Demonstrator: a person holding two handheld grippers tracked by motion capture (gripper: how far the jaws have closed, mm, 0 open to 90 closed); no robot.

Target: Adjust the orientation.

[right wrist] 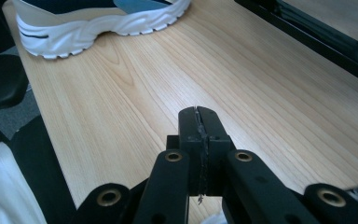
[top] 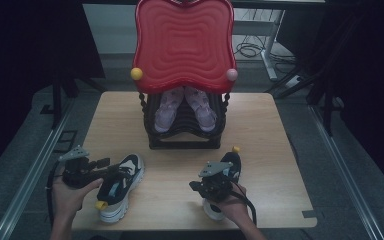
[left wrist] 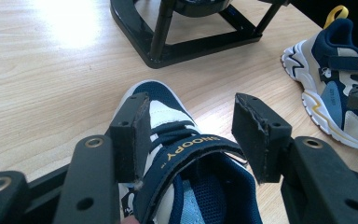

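Straddling the left sneaker [left wrist: 182, 154], left gripper [left wrist: 191, 126] jaws spread; right gripper [right wrist: 199, 130] jaws pressed together.

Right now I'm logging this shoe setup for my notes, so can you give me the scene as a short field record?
table: light wood
rack: black stand under a red wavy panel
on rack: pair of lilac shoes
left sneaker: navy and white, between the open left claw
right sneaker: matching, under the right hand
right claw: shut, empty, above bare wood
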